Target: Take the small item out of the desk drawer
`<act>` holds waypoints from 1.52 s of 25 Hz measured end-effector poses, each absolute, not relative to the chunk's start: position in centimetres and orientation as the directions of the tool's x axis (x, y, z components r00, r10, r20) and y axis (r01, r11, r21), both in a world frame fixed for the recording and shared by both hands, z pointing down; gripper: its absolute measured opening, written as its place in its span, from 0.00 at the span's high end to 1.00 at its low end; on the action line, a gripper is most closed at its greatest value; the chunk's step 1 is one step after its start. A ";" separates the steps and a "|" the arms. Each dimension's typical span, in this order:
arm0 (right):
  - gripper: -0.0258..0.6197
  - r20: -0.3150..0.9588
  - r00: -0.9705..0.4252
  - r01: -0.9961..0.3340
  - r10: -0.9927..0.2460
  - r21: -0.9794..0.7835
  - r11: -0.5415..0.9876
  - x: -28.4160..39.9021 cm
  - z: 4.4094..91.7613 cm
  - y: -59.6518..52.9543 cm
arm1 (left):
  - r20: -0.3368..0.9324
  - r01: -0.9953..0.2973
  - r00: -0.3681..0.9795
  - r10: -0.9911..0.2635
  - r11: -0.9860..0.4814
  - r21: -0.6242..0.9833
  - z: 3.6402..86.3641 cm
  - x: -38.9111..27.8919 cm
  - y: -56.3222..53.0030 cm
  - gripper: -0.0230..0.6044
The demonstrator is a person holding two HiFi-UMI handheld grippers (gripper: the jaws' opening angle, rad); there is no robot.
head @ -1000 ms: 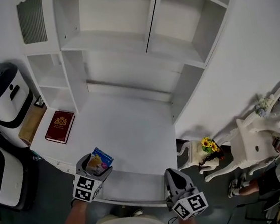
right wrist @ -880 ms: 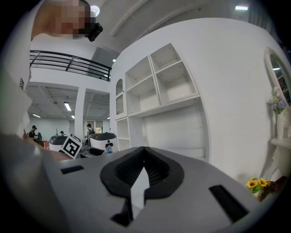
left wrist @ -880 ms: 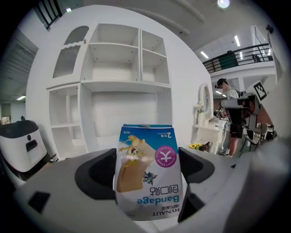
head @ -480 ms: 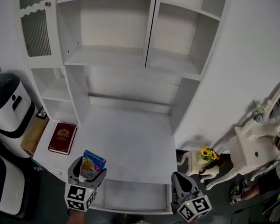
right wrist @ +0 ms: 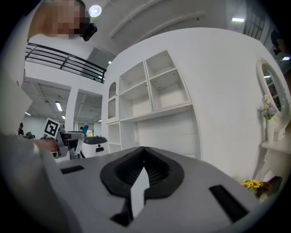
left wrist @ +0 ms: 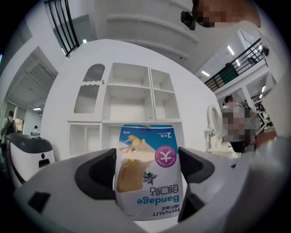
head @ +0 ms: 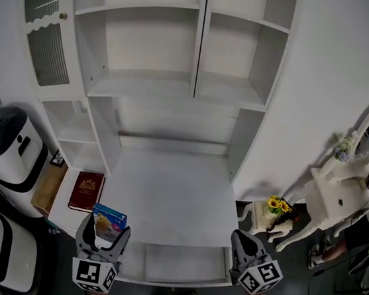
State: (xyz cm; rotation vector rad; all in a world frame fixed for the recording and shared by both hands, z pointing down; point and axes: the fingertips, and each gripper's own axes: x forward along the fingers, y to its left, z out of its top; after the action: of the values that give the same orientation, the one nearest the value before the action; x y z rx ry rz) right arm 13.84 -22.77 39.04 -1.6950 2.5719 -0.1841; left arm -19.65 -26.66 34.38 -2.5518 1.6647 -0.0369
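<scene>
A small blue-and-white bandage box (head: 109, 219) stands upright between the jaws of my left gripper (head: 105, 232), which is shut on it and holds it level above the desk's front left corner. In the left gripper view the box (left wrist: 146, 150) fills the gap between the dark pads, its print upside down. Below it the white desk drawer (head: 179, 266) stands pulled out, and I see nothing inside it. My right gripper (head: 247, 248) hangs by the drawer's right front corner. Its jaws (right wrist: 143, 172) are shut on nothing.
A dark red book (head: 86, 191) lies on the left of the white desktop (head: 172, 185), under empty white shelves (head: 156, 80). A white and black appliance (head: 11, 148) and a cardboard box (head: 46, 187) stand at left. A small white stand with yellow flowers (head: 276, 207) is at right.
My left gripper has lifted the bandage box and drifted left in the head view, away from the drawer. The right gripper has stayed where it was.
</scene>
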 end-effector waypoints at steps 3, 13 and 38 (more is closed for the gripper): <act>0.95 0.026 -0.392 -0.912 -0.919 -0.142 0.385 13.2 39.3 -22.7 | -0.074 -0.921 0.388 -0.919 -0.383 -0.078 33.5 -20.8 -25.9 0.27; 0.95 0.024 -0.375 -0.918 -0.927 -0.151 0.367 11.7 39.3 -21.9 | -0.134 -0.941 0.339 -0.931 -0.335 -0.052 32.7 -24.5 -23.1 0.27; 0.95 0.049 -0.370 -0.923 -0.928 -0.131 0.361 10.6 39.4 -19.5 | -0.114 -0.935 0.352 -0.929 -0.354 -0.008 34.5 -25.6 -20.9 0.27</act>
State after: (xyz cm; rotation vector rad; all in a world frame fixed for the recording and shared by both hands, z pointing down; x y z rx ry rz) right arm 10.63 -19.48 39.41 -1.7443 2.5639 -0.2113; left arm -25.61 -20.91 34.52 -2.5235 1.7430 0.1376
